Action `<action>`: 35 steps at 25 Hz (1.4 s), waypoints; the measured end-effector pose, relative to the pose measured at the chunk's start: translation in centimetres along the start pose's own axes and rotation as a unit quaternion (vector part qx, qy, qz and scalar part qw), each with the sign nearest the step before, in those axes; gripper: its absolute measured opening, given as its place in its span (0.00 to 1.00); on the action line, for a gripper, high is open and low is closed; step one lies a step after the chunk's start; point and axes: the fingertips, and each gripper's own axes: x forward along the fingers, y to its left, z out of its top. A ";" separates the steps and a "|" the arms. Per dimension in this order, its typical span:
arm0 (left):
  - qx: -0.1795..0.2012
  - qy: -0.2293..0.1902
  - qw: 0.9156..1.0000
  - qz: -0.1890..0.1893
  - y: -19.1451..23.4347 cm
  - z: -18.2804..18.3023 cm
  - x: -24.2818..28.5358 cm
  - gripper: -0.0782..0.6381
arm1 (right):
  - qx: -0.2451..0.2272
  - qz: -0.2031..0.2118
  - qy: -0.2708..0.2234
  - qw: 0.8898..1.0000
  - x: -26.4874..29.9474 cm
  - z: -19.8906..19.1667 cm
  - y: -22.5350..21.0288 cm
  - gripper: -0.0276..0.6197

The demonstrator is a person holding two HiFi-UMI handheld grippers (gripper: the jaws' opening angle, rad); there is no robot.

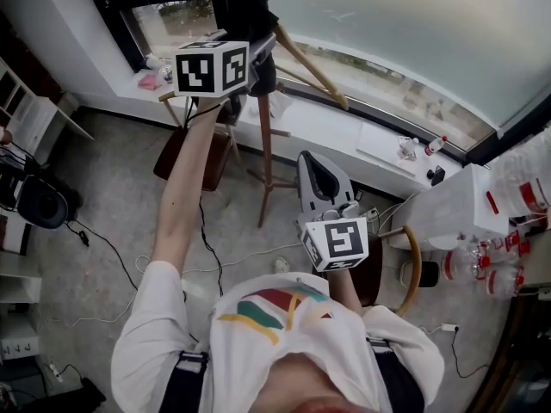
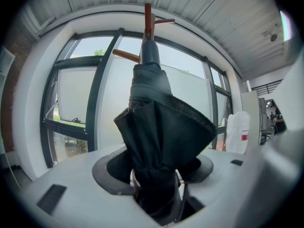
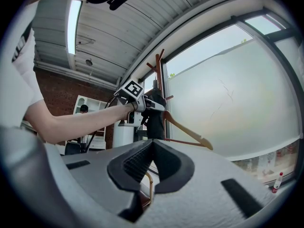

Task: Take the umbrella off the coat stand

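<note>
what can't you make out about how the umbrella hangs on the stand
- Which peg holds the umbrella: left gripper view, its own folded fabric covers the spot.
- Top of the coat stand: head view, behind the left gripper and cut by the upper edge.
- Handle of the umbrella: shown in no view.

On the long white windowsill (image 1: 336,136) we see a small red-capped white bottle (image 1: 436,145) and a small pink object (image 1: 149,82). Below that sill stands a dark brown wooden stool (image 1: 217,163).
</note>
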 end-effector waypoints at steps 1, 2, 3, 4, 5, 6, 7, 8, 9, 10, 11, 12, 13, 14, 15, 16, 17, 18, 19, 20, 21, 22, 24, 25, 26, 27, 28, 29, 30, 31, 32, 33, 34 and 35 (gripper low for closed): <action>0.000 0.002 1.000 0.000 0.0 0.1 -0.2 0.45 | -0.001 0.000 -0.001 1.000 0.0 0.1 0.0 0.04; 0.000 0.002 1.000 0.001 0.1 0.1 -0.4 0.45 | -0.002 0.002 -0.002 1.000 0.0 0.2 0.0 0.04; 0.000 0.001 1.000 0.002 0.1 0.1 -0.7 0.45 | -0.003 0.004 -0.003 1.000 0.0 0.3 0.1 0.04; 0.000 -0.001 1.000 0.004 0.1 0.2 -1.1 0.45 | -0.004 0.006 -0.005 1.000 0.0 0.4 0.2 0.04; 0.000 -0.005 1.000 0.005 0.1 0.3 -1.5 0.45 | -0.003 0.009 -0.007 1.000 -0.1 0.5 0.4 0.04; 0.000 -0.008 1.000 0.007 0.1 0.6 -1.8 0.45 | -0.003 0.011 -0.010 1.000 -0.2 0.7 0.6 0.04; 0.000 -0.011 1.000 0.008 0.1 0.8 -2.2 0.45 | -0.003 0.014 -0.013 1.000 -0.3 0.8 0.8 0.04; 0.001 -0.015 1.000 0.010 0.1 1.2 -2.5 0.45 | -0.004 0.016 -0.016 1.000 -0.3 1.0 1.0 0.04; 0.002 -0.018 1.000 0.011 0.1 1.6 -2.7 0.45 | -0.004 0.018 -0.019 1.000 -0.4 1.2 1.2 0.04; 0.004 -0.022 1.000 0.012 0.1 2.0 -3.0 0.45 | -0.005 0.020 -0.021 1.000 -0.5 1.4 1.3 0.04; 0.006 -0.026 1.000 0.013 0.1 2.4 -3.3 0.45 | -0.007 0.021 -0.024 0.999 -0.5 1.5 1.5 0.04; 0.009 -0.029 0.999 0.013 0.0 2.8 -3.5 0.45 | -0.009 0.022 -0.027 0.999 -0.5 1.7 1.6 0.04; 0.010 -0.034 0.999 0.013 0.0 3.3 -3.8 0.45 | -0.012 0.023 -0.031 0.999 -0.4 1.9 1.6 0.04; 0.011 -0.038 0.999 0.012 -0.1 3.7 -4.1 0.45 | -0.015 0.024 -0.034 0.999 -0.3 2.2 1.6 0.04; 0.011 -0.043 0.999 0.011 -0.3 4.2 -4.3 0.45 | -0.019 0.025 -0.038 0.999 -0.2 2.6 1.6 0.04; 0.011 -0.047 0.999 0.010 -0.4 4.6 -4.5 0.45 | -0.023 0.025 -0.042 0.999 -0.2 3.1 1.5 0.04; 0.012 -0.051 0.999 0.010 -0.5 5.0 -4.6 0.45 | -0.028 0.024 -0.047 0.998 -0.2 3.5 1.5 0.04; 0.015 -0.053 0.998 0.011 -0.6 5.4 -4.7 0.45 | -0.031 0.024 -0.052 0.998 -0.2 4.0 1.4 0.04; 0.019 -0.054 0.998 0.012 -0.6 5.9 -4.8 0.45 | -0.033 0.023 -0.057 0.998 -0.2 4.4 1.4 0.04; 0.023 -0.057 0.998 0.014 -0.7 6.4 -4.9 0.45 | -0.034 0.022 -0.061 0.997 -0.2 4.8 1.4 0.04; 0.024 -0.061 0.998 0.015 -0.8 6.9 -4.9 0.45 | -0.036 0.022 -0.065 0.997 -0.3 5.2 1.3 0.04; 0.024 -0.066 0.997 0.015 -0.9 7.6 -4.9 0.45 | -0.037 0.022 -0.068 0.997 -0.3 5.5 1.1 0.04; 0.022 -0.077 0.997 0.015 -1.4 8.9 -4.8 0.45 | -0.038 0.021 -0.074 0.996 -0.5 6.2 0.8 0.04; 0.023 -0.082 0.996 0.015 -1.6 9.5 -4.8 0.45 | -0.036 0.021 -0.078 0.996 -0.6 6.5 0.7 0.04; 0.026 -0.086 0.996 0.016 -1.7 10.0 -4.8 0.45 | -0.034 0.020 -0.082 0.996 -0.7 6.7 0.5 0.04; 0.031 -0.089 0.995 0.018 -1.8 10.6 -4.8 0.45 | -0.031 0.018 -0.086 0.996 -0.7 6.9 0.4 0.04; 0.036 -0.092 0.995 0.020 -1.9 11.1 -4.9 0.45 | -0.029 0.017 -0.091 0.995 -0.8 7.1 0.3 0.04; 0.040 -0.096 0.994 0.023 -2.1 11.6 -5.0 0.45 | -0.028 0.016 -0.096 0.995 -1.0 7.4 0.2 0.04; 0.042 -0.101 0.994 0.025 -2.2 12.1 -5.2 0.45 | -0.028 0.014 -0.101 0.994 -1.2 7.7 0.0 0.04; 0.042 -0.107 0.993 0.026 -2.3 12.7 -5.3 0.45 | -0.028 0.011 -0.105 0.994 -1.4 7.9 -0.3 0.04; 0.041 -0.113 0.992 0.027 -2.4 13.2 -5.5 0.45 | -0.028 0.008 -0.109 0.994 -1.6 8.1 -0.5 0.04; 0.042 -0.118 0.992 0.028 -2.4 13.8 -5.6 0.45 | -0.028 0.006 -0.112 0.993 -1.7 8.3 -0.8 0.04; 0.044 -0.121 0.991 0.031 -2.4 14.3 -5.8 0.45 | -0.026 0.003 -0.114 0.993 -1.8 8.3 -1.0 0.04; 0.047 -0.123 0.991 0.035 -2.4 14.8 -6.0 0.45 | -0.025 0.001 -0.116 0.993 -1.9 8.4 -1.2 0.04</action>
